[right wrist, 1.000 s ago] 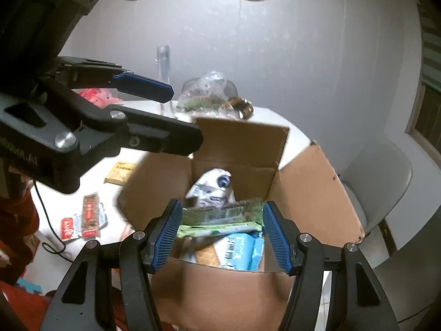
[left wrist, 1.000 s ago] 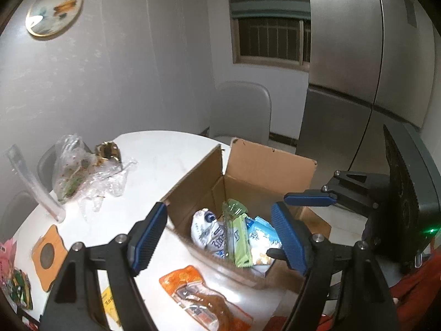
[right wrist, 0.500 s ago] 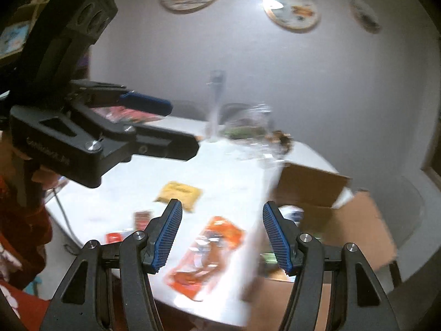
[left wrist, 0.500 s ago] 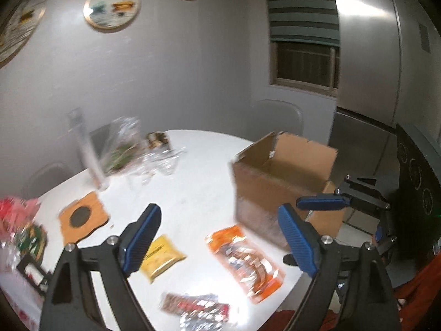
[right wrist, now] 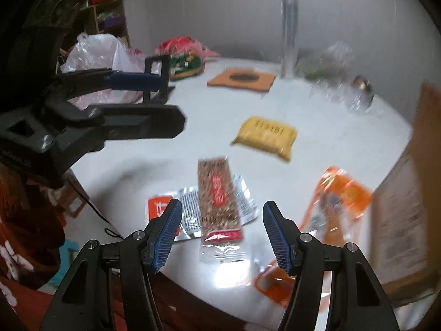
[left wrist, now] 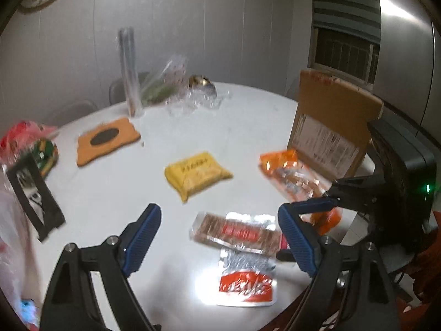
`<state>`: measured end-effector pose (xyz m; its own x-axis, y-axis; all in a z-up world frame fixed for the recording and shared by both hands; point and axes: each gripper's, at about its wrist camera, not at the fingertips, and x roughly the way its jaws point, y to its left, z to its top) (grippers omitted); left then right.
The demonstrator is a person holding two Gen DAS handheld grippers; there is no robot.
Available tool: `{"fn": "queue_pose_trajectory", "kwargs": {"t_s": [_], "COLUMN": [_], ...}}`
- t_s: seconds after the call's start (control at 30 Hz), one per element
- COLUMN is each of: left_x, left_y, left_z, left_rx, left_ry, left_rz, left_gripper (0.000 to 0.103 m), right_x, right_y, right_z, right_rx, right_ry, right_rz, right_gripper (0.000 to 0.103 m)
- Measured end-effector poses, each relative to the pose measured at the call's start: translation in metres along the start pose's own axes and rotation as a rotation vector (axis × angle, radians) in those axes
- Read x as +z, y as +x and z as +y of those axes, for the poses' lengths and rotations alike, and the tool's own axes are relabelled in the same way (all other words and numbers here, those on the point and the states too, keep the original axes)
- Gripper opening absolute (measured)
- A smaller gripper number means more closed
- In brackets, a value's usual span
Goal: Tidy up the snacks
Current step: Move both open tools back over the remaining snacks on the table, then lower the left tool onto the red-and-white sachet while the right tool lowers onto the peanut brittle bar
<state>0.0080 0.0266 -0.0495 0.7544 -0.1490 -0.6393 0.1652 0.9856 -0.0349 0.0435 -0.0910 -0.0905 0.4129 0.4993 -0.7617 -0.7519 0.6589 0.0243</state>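
Note:
A brown-and-red snack bar pack (left wrist: 237,231) (right wrist: 219,195) lies on the white table (left wrist: 248,127), partly over a silver-and-red packet (left wrist: 248,278) (right wrist: 171,212). My left gripper (left wrist: 220,237) hovers open above the bar, nothing between its pads. My right gripper (right wrist: 222,234) is open too, with the bar lying on the table in line between its fingers, untouched. A yellow pack (left wrist: 197,175) (right wrist: 264,135) sits mid-table. An orange pack (left wrist: 295,182) (right wrist: 339,198) lies against the cardboard box (left wrist: 330,127) (right wrist: 408,193). Each view shows the other gripper: right (left wrist: 329,194), left (right wrist: 168,102).
An orange coaster (left wrist: 107,140), a tall clear tube (left wrist: 129,74) and crinkled plastic wrap (left wrist: 193,93) sit at the back of the table. Bags and a black frame (left wrist: 33,193) crowd its left side. The near table edge is just under both grippers.
Both grippers have swung away from above the open box, leftward and down over the loose snacks on the table. The box now stands at the right edge of both views.

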Motion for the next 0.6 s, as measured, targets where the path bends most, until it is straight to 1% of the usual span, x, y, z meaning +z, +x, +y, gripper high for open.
{"fn": "queue_pose_trajectory", "kwargs": {"t_s": [0.07,0.2,0.43,0.47,0.5,0.6], "left_x": [-0.009,-0.023,-0.034,-0.035,-0.036,-0.037], "left_y": [0.008,0.017,0.027,0.029,0.030,0.033], "left_z": [0.005,0.012,0.015,0.015,0.015,0.013], "left_rx": [-0.023,-0.038,-0.064,-0.069,-0.076,-0.087], "left_ry": [-0.019,-0.050,-0.065,-0.066,-0.067,-0.068], "left_rz": [0.015,0.041,0.071,0.075,0.079,0.086], "left_gripper": [0.085,0.084,0.084,0.084,0.085,0.084], "right_x": [-0.004,-0.008,-0.004,-0.004,-0.003,-0.003], "right_y": [0.010,0.021,0.039,0.039,0.039,0.038], "right_z": [-0.004,-0.001,0.000,0.001,0.001,0.002], "right_rx": [0.012,0.024,0.009,-0.001,-0.003,-0.026], "right_ry": [0.014,0.005,-0.005,-0.007,-0.010,-0.019], "right_rz": [0.000,0.012,0.031,0.031,0.030,0.044], "right_gripper": [0.058,0.058,0.057,0.051,0.040,0.038]}}
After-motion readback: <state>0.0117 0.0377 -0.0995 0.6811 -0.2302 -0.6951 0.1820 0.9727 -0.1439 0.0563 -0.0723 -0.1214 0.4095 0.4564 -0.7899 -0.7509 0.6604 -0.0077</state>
